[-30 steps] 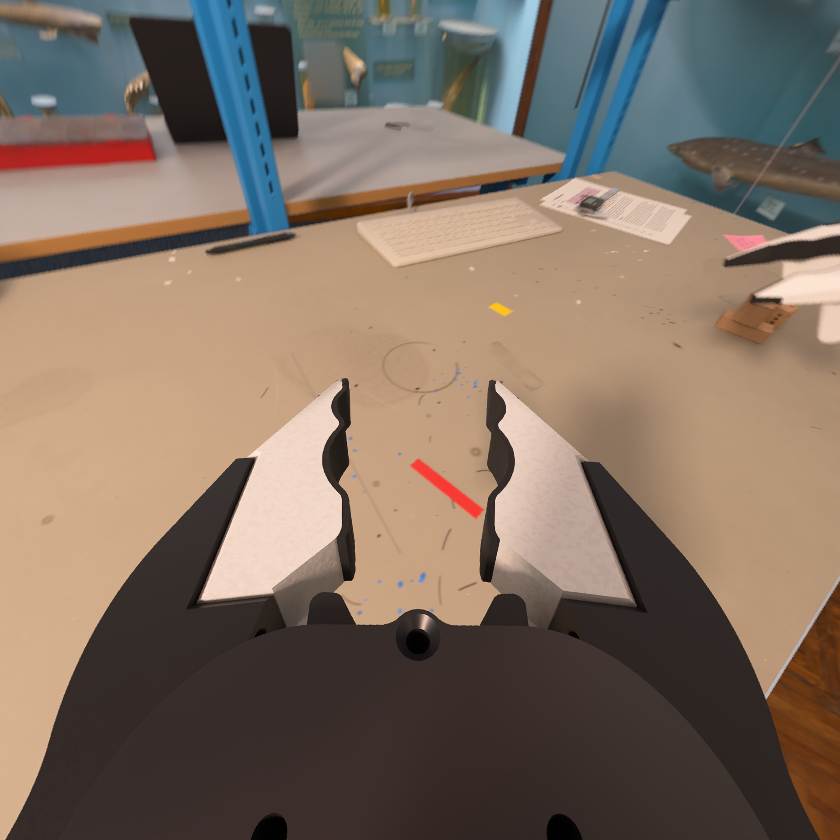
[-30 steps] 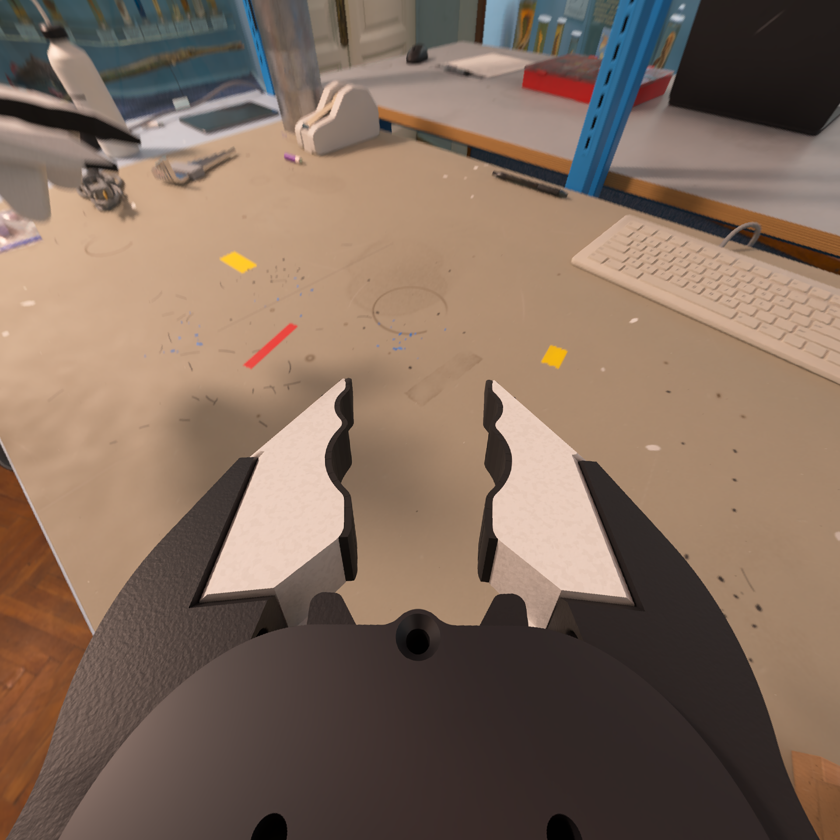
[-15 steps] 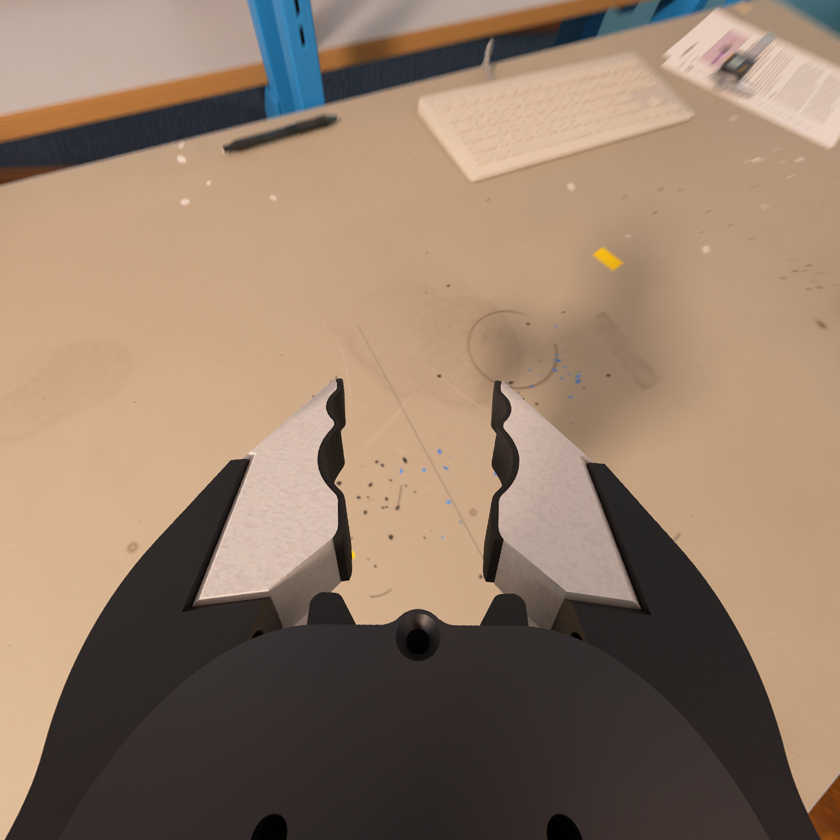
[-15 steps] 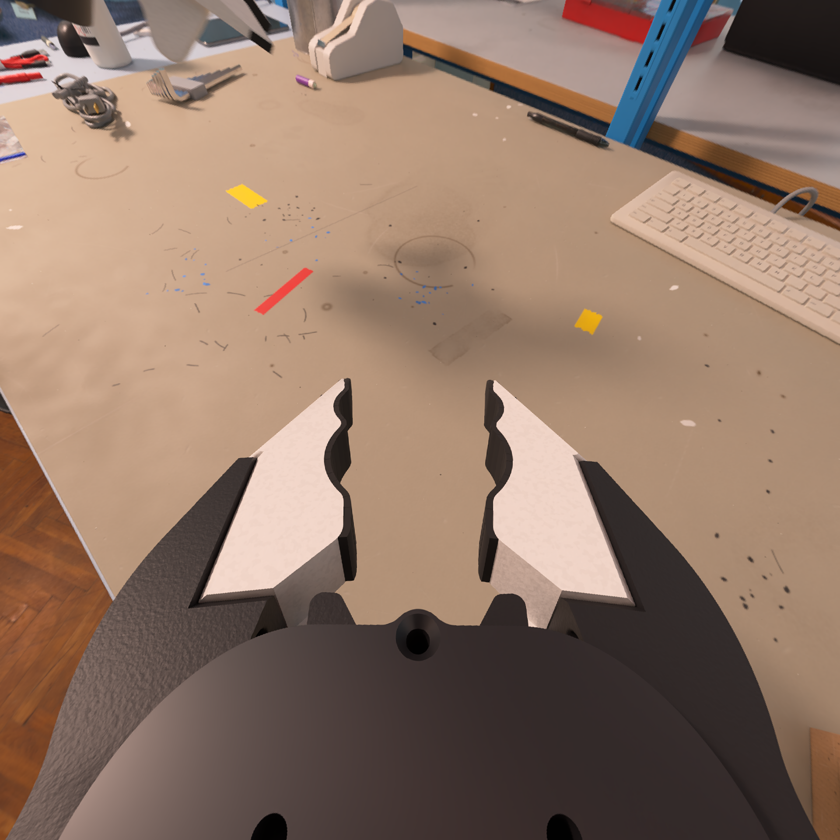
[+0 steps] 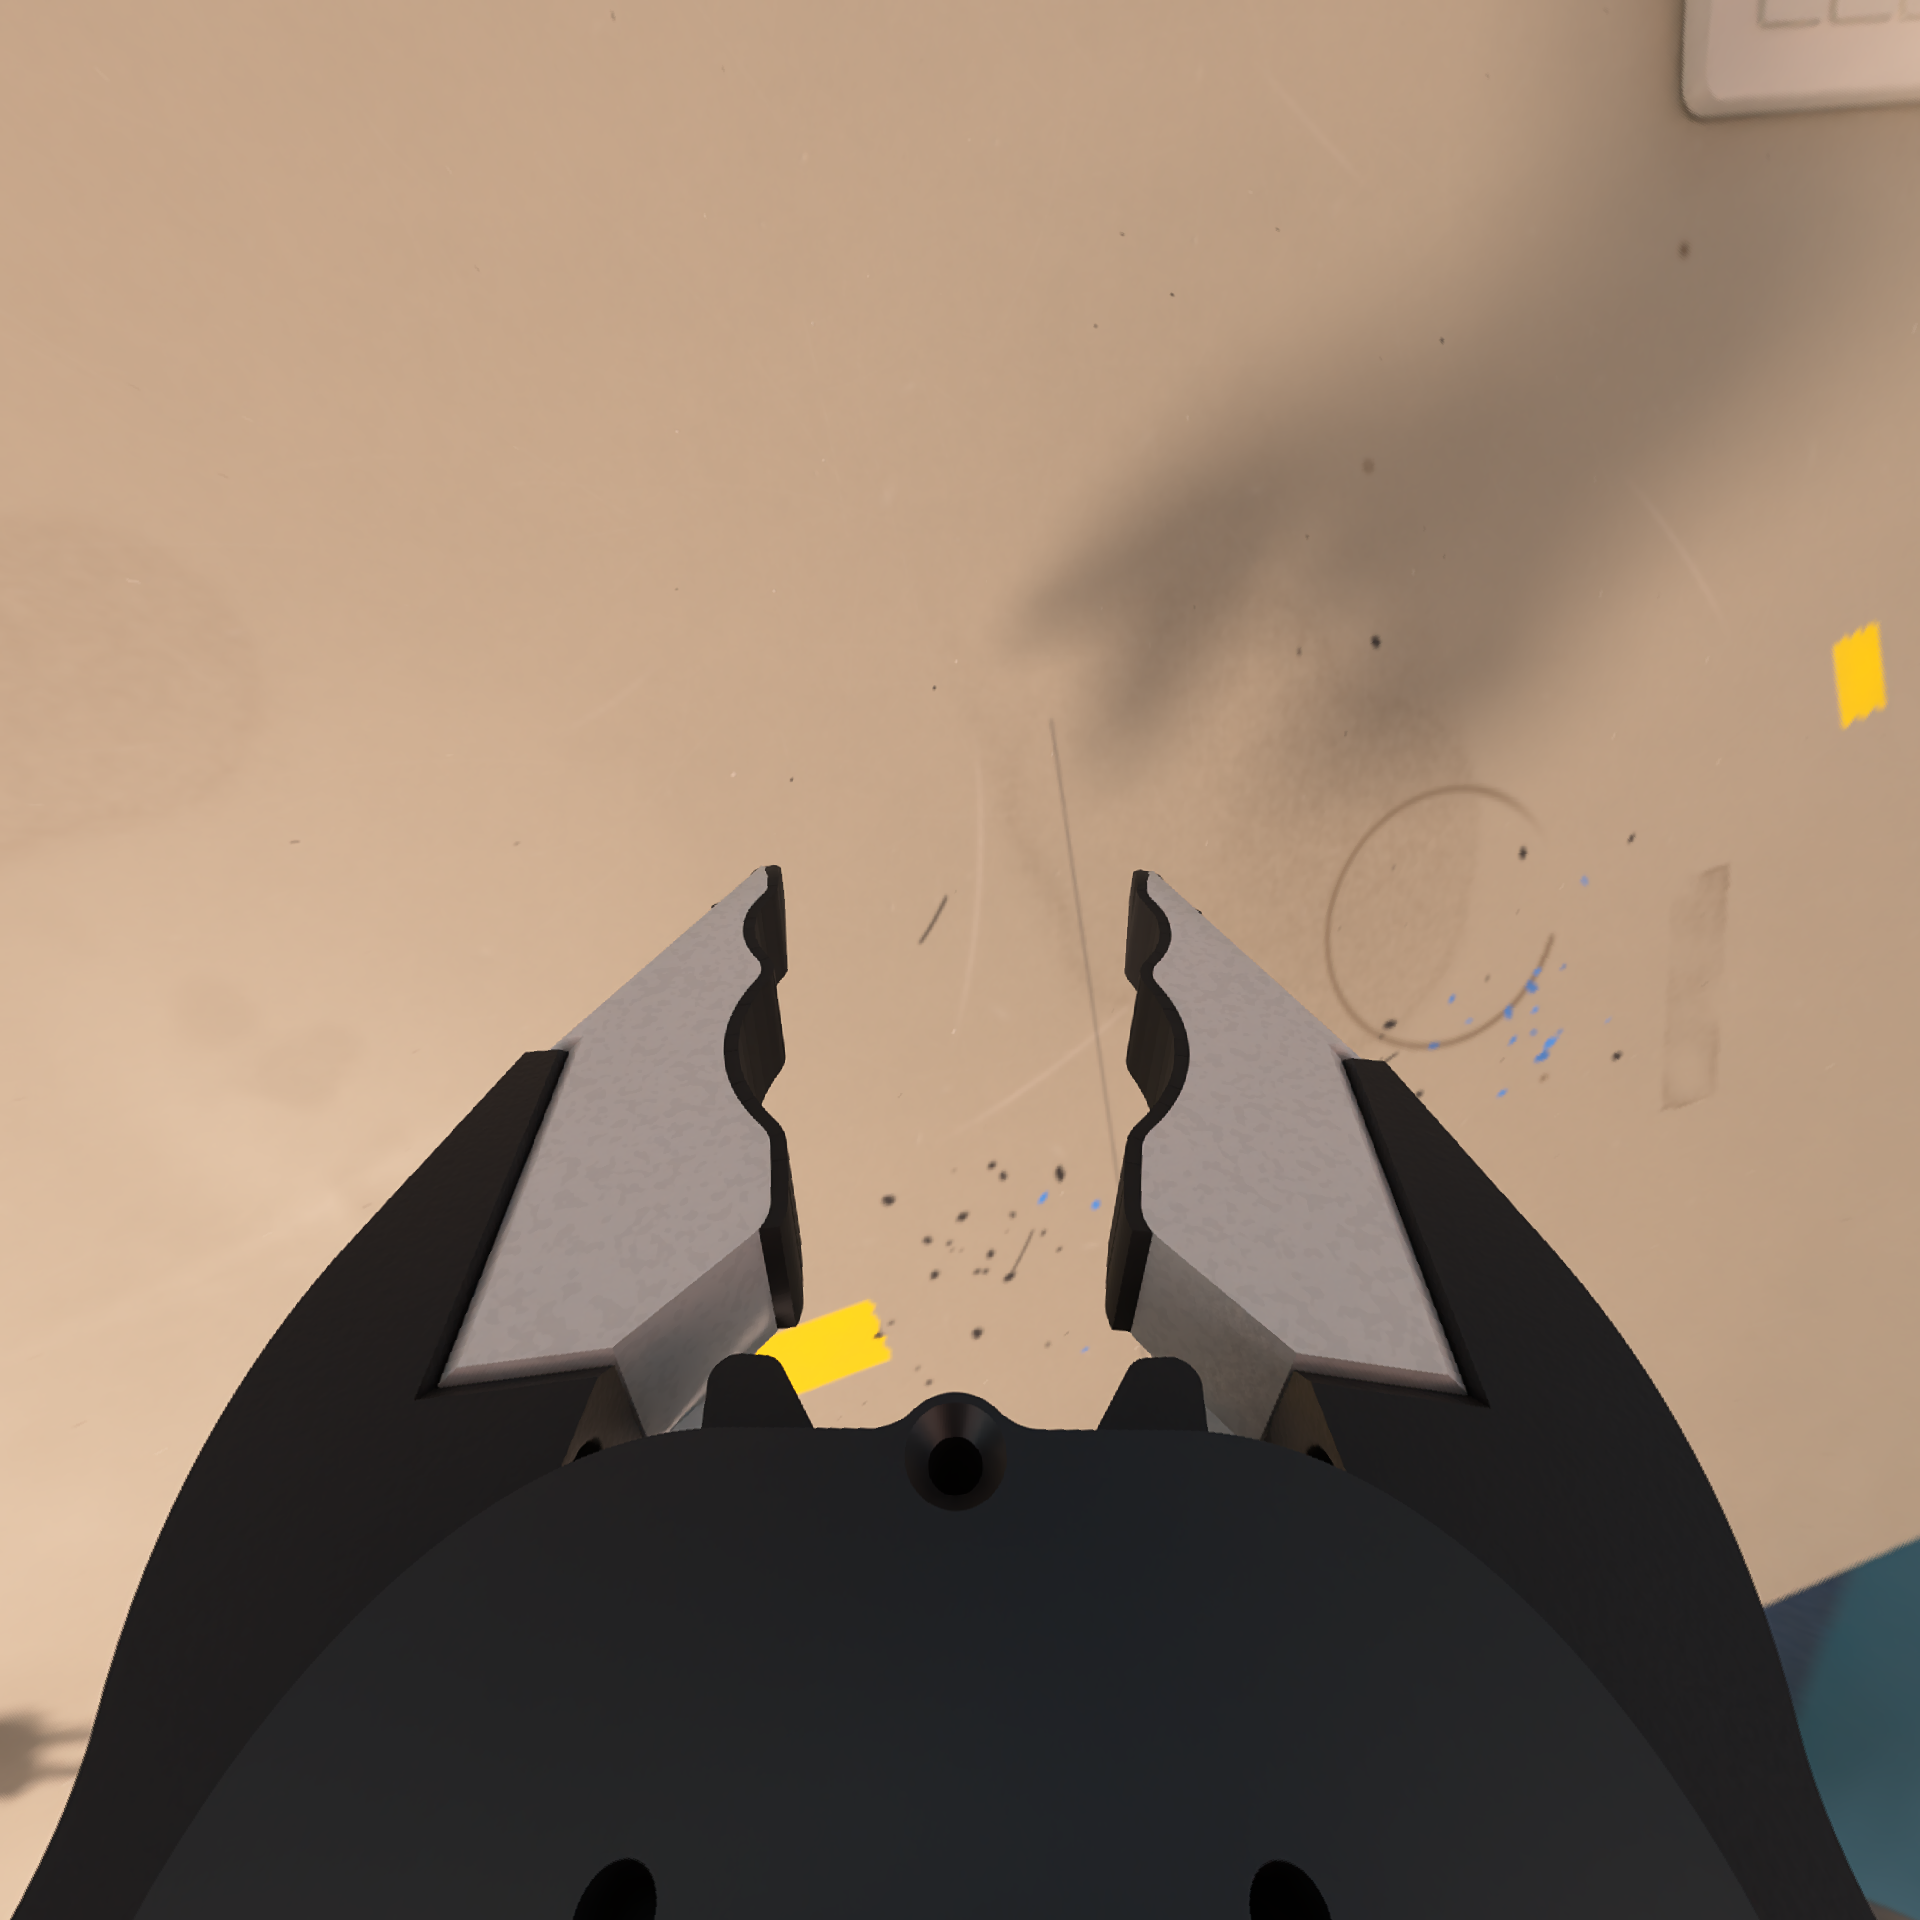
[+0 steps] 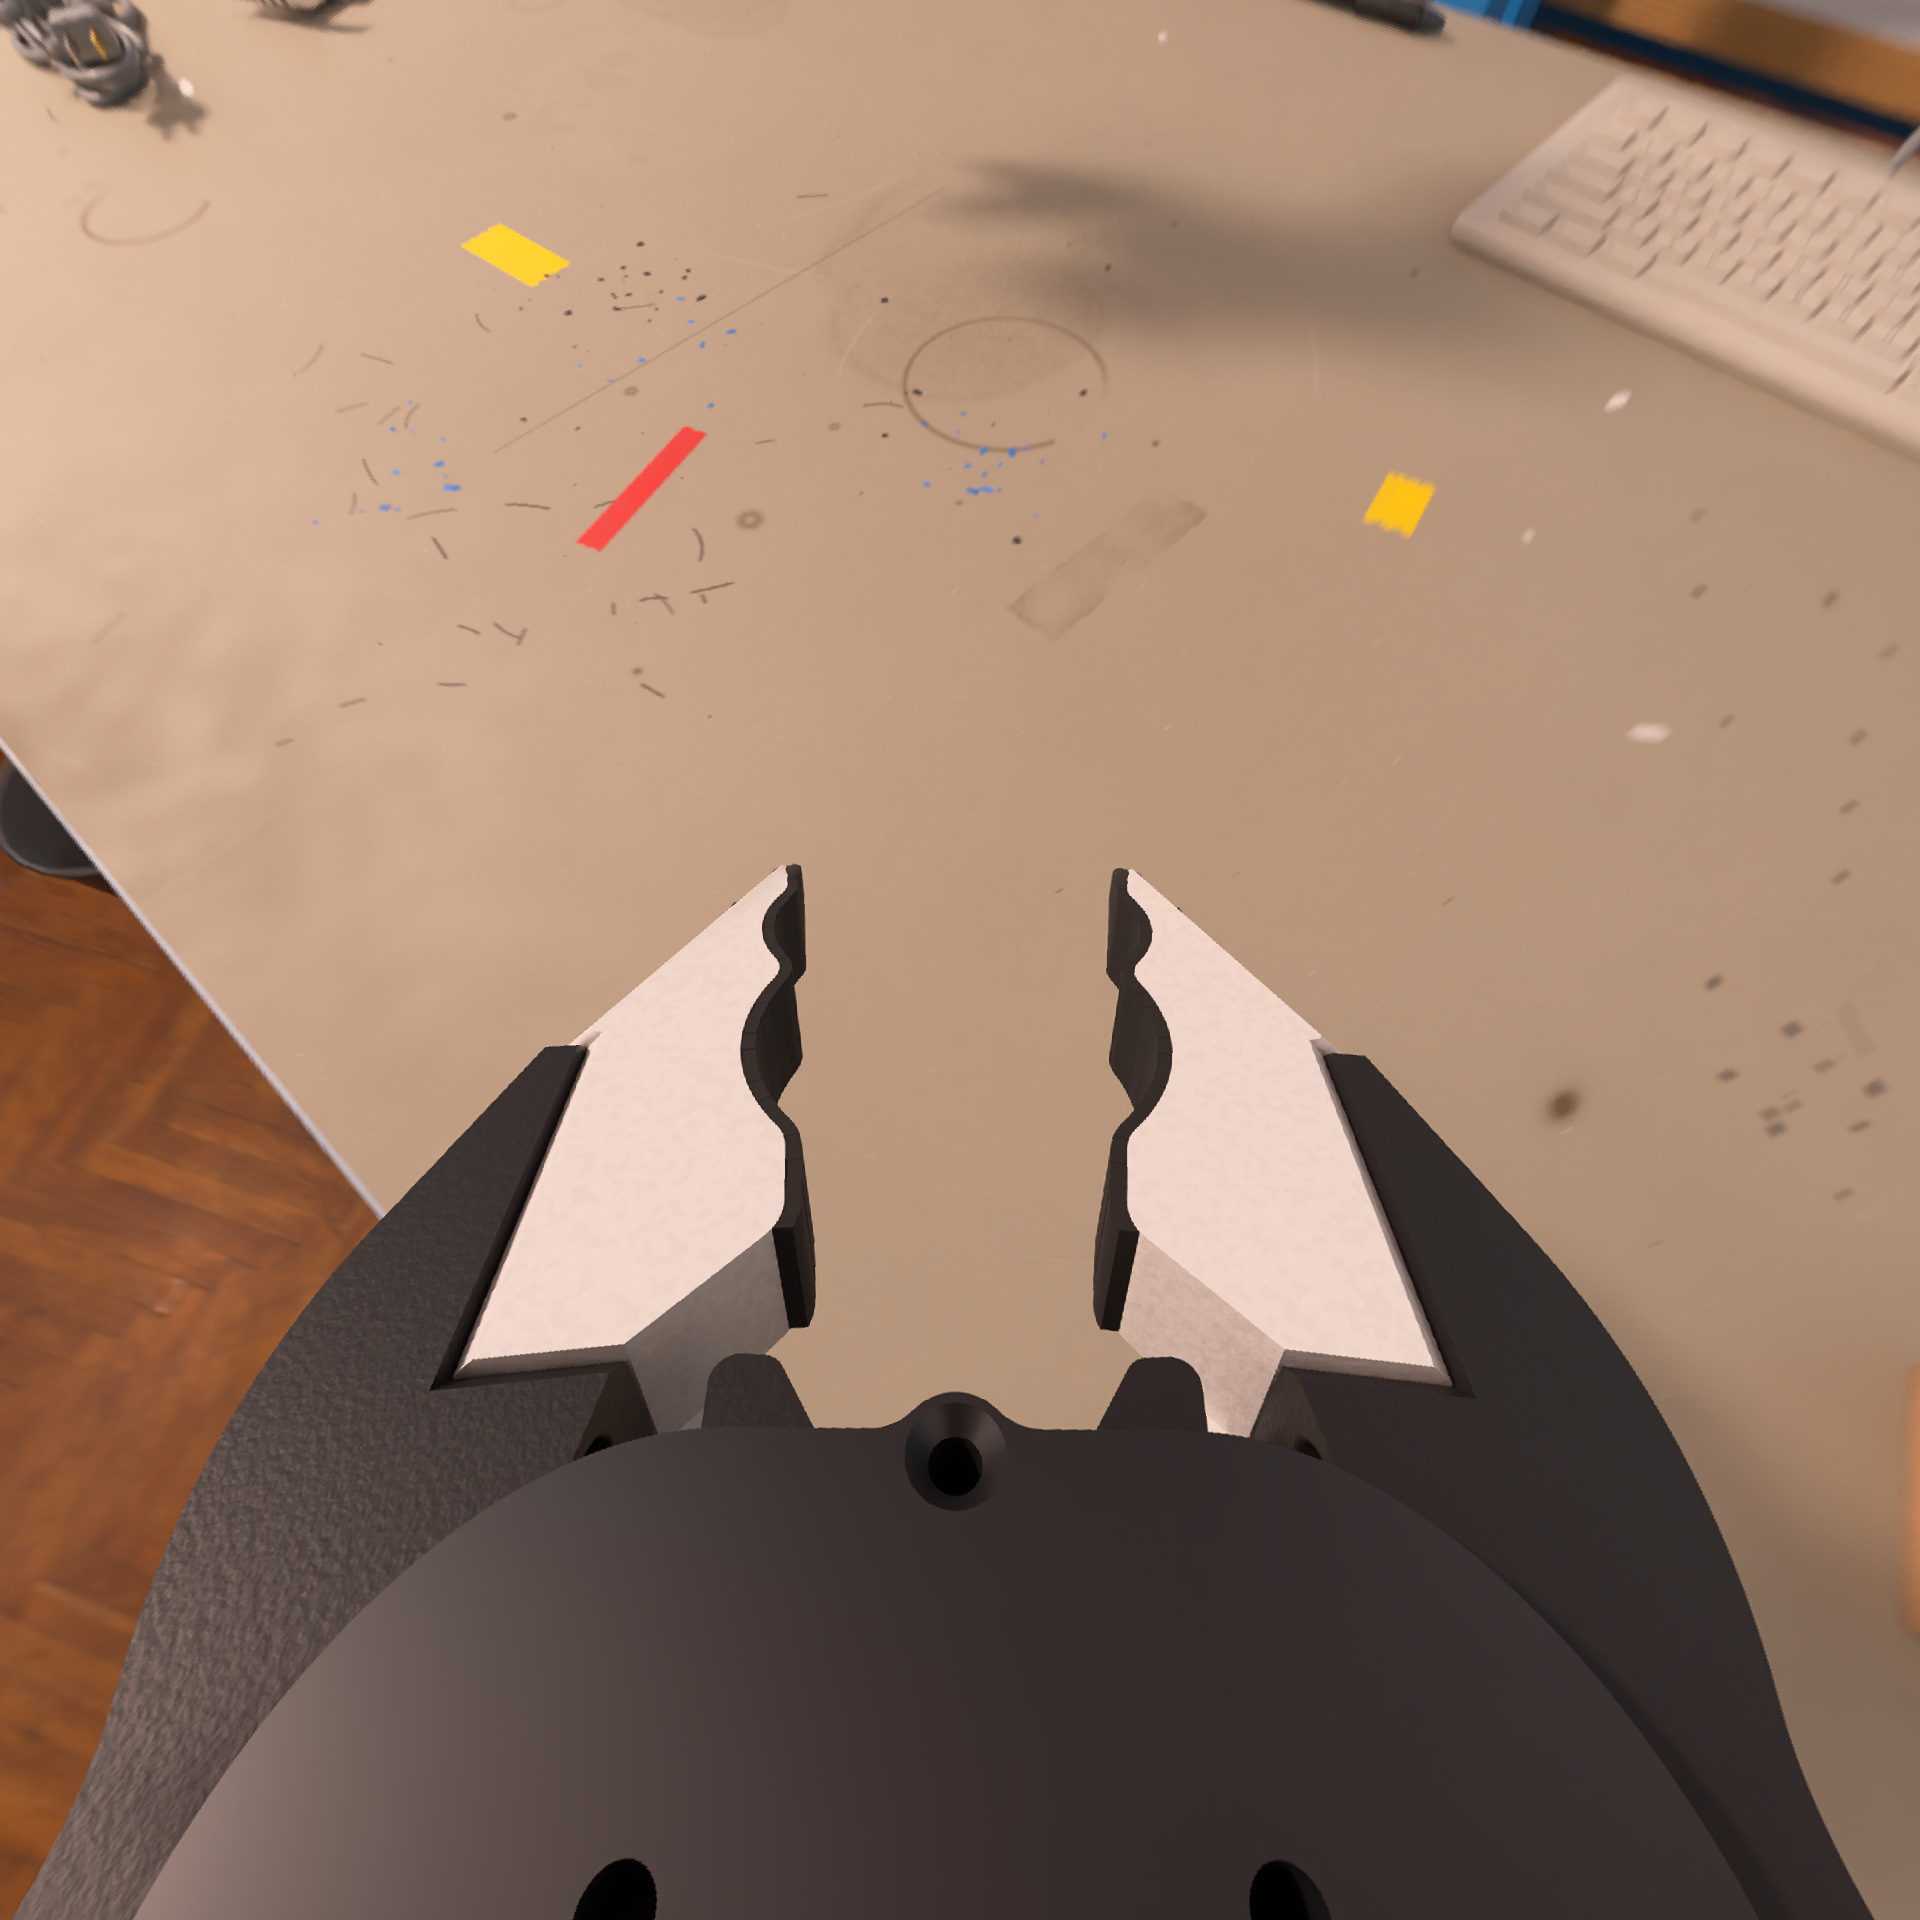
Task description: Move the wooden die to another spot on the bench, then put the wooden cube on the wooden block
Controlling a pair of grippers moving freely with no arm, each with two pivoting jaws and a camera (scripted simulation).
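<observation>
The wooden die is nowhere in either of our views right now, and neither are the wooden cube or the wooden block, unless the pale wood sliver (image 6: 1913, 1496) at the right edge of the right wrist view belongs to one of them, which we cannot tell. We are holding the left gripper (image 5: 956, 883) low over the bare tabletop (image 5: 520, 416) and the right gripper (image 6: 956, 883) above its marked middle, both sets of fingers spread wide and gripping nothing. We are judging that both steps remain undone.
</observation>
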